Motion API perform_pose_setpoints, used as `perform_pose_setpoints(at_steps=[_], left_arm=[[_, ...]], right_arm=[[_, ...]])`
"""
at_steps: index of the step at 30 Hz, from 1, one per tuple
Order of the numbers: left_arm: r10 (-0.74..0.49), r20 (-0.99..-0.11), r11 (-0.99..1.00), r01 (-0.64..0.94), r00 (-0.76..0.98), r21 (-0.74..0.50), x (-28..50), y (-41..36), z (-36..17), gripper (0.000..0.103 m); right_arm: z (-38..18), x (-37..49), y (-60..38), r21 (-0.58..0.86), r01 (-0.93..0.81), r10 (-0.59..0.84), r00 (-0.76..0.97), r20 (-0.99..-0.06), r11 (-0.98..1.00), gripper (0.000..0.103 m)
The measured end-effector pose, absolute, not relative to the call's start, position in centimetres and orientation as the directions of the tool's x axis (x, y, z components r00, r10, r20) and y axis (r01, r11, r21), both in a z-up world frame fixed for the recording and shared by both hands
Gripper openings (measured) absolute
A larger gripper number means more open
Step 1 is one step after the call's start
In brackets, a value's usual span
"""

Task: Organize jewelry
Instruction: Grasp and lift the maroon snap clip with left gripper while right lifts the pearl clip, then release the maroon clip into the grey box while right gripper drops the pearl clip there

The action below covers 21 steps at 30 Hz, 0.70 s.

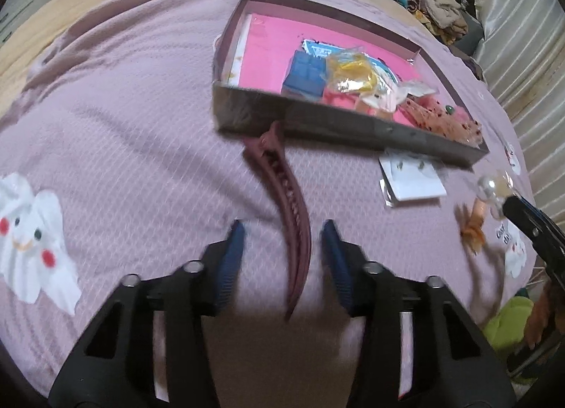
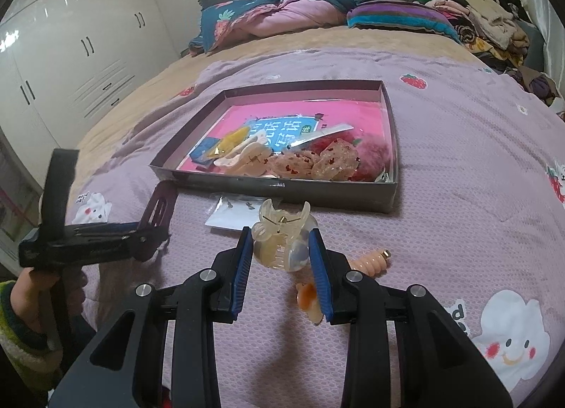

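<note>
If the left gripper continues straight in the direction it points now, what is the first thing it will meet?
Probably the dark red hair clip, which already lies between the open fingers of the left gripper and stretches forward. Beyond the clip's far end stands the near wall of the tray. The gripper's height above the blanket is unclear.

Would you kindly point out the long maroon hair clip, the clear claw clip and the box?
maroon hair clip (image 1: 282, 178): left wrist view, toothed middle.
clear claw clip (image 2: 279, 238): right wrist view, body.
box (image 2: 282, 189): right wrist view, near wall.
</note>
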<state>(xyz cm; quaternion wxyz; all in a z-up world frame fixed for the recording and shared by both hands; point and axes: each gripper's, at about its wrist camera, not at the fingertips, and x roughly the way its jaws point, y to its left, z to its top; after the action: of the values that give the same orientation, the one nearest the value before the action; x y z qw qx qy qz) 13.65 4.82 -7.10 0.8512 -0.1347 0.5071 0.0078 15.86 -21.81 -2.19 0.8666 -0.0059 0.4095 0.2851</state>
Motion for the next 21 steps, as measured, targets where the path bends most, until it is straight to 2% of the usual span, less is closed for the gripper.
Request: perform_pose_setpoints(at_steps=[2, 3, 4, 21], left_arm=[[-0.120, -0.865, 0.965, -0.148, 0.486, -0.217, 14.1, 4.8, -7.0, 0.018], [-0.126, -0.862, 0.965, -0.142, 0.490, -0.222, 14.2, 4.7, -6.8, 0.008], [-0.125, -0.862, 0.966, -0.138, 0.492, -0.219, 14.2, 4.5, -6.7, 0.007], [-0.163, -0.772, 0.969, -0.047, 0.615, -0.243, 14.6, 3.4, 0.5, 0.005]], right_arm=[[-2.1, 15.9, -21.7, 0.223, -0.499, 0.489, 0.503, -0.712, 0.837, 0.031], [-2.1, 15.9, -21.7, 0.220, -0.498, 0.488, 0.506, -0.711, 0.838, 0.031], [-2.0, 15.9, -21.7, 0.219, -0.498, 0.487, 0.508, -0.711, 0.839, 0.031], [1.7, 17.1, -21.8, 0.204, -0.497, 0.493, 0.566, -0.661, 0.844, 0.031]])
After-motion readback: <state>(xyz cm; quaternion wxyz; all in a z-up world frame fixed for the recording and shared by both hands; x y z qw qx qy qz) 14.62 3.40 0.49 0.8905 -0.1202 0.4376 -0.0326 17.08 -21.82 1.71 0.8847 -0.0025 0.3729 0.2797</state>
